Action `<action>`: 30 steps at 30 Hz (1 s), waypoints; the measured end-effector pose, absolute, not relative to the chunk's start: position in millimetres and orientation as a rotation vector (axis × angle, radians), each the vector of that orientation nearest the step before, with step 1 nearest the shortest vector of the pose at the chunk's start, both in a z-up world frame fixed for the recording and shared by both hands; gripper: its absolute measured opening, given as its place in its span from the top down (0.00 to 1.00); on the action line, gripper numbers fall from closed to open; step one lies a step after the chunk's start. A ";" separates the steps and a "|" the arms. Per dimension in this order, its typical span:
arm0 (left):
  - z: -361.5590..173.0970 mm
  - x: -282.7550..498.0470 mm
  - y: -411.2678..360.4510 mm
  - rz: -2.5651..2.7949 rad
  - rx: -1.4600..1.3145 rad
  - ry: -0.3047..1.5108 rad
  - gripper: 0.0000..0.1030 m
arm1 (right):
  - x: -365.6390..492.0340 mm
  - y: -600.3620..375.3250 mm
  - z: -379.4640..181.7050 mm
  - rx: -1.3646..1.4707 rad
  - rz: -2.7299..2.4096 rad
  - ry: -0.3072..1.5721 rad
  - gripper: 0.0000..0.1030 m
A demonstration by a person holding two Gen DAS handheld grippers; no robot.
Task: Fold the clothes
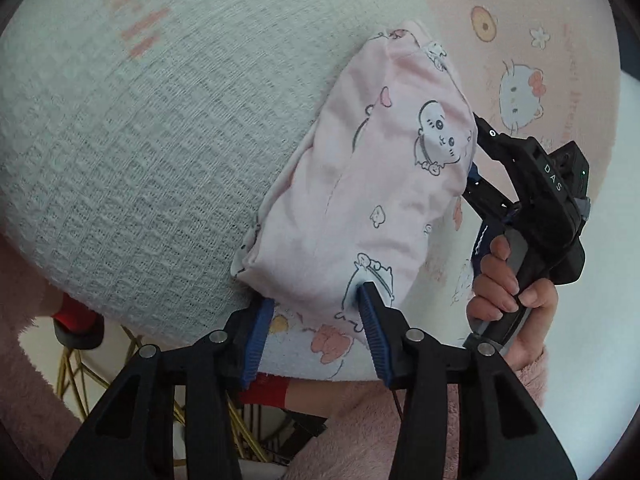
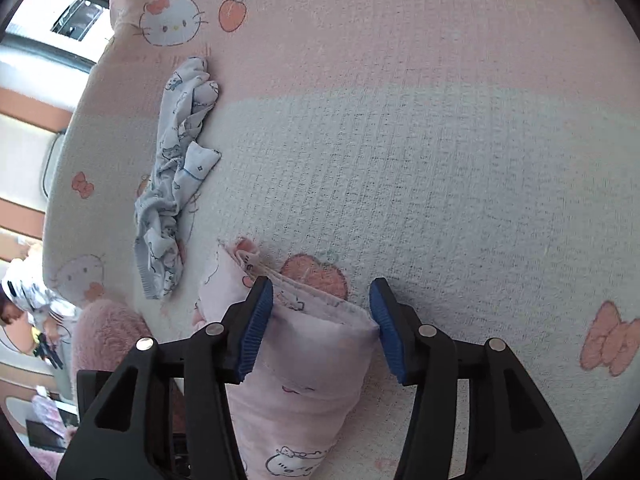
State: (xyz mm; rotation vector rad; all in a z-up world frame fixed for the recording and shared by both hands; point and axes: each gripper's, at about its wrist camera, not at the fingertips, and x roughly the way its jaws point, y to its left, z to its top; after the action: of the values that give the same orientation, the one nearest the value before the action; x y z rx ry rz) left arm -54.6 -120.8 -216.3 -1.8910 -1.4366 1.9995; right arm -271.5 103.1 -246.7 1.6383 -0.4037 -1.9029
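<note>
Though the pink printed garment [image 1: 360,200] already lay as a compact folded bundle on the towel-covered surface [image 1: 140,140], the task looked only partly finished. The left tool [image 1: 316,320] straddled its near corner, one pad resting on the cloth, the jaws parted and not pinching. The right tool [image 2: 322,316] stood released too, its pads either side of the bundle's end. A crumpled blue-and-white garment [image 2: 176,176] lay well apart, unfolded and apparently next.

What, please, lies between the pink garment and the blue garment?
Only bare blanket: the right wrist view shows a narrow strip between the pink garment and blue garment.
</note>
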 end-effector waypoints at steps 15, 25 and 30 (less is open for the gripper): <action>-165.9 -106.6 -172.5 2.231 -1.884 -1.104 0.68 | -181.6 193.2 -182.2 1.570 -2.118 -0.607 0.59; -181.6 -94.5 -133.9 2.291 -1.904 -0.918 0.80 | -180.9 142.1 -220.8 1.577 -2.006 -0.318 0.59; -152.4 -113.0 -137.4 2.431 -1.896 -0.554 0.86 | -153.9 146.4 -208.1 1.553 -1.959 -0.454 0.72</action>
State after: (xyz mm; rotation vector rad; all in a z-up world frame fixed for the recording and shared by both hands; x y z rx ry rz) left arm -113.0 -137.3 -152.4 -1.8960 -0.5542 2.4306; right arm -153.9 146.4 -208.1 1.5531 -0.4542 -1.9591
